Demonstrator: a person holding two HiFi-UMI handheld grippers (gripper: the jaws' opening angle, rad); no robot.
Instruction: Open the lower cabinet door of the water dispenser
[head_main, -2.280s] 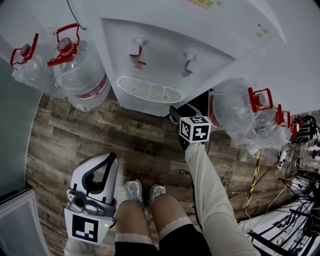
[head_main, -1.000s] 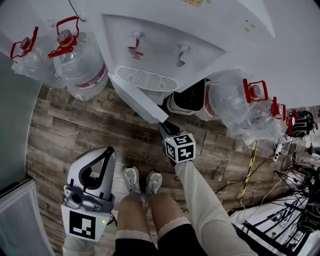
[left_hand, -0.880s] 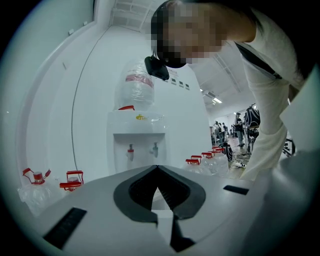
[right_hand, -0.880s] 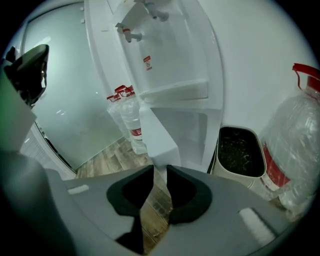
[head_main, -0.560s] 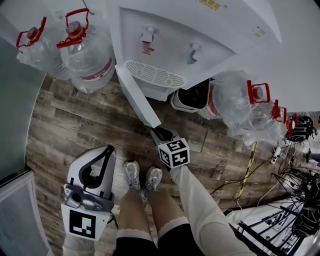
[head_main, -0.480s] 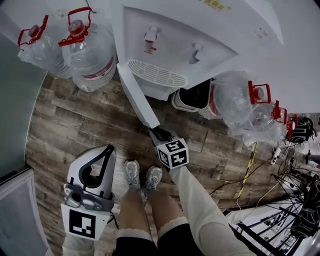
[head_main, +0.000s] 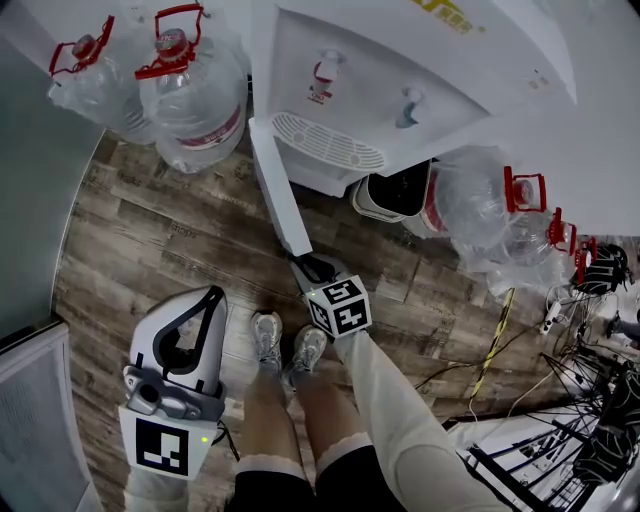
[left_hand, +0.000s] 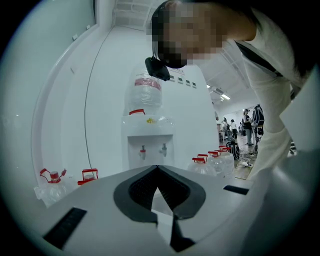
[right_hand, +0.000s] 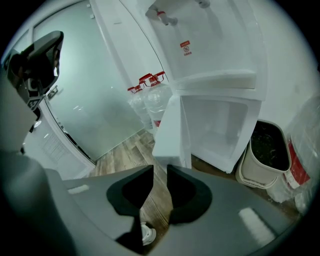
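Your left gripper (left_hand: 157, 167) hangs low beside your left leg, jaws together with nothing between them. Just past your shoes (head_main: 268, 340), your right gripper (right_hand: 160, 169) has its jaws at a narrow gap, tips pinching the free lower corner of the lower cabinet door (right_hand: 169, 127). That door stands wide open over the wooden floor (head_main: 150, 230), baring the white compartment (right_hand: 220, 125) of the water dispenser (head_main: 400, 60) at the floor's far edge. Water bottles (head_main: 195, 90) stand on both sides of it.
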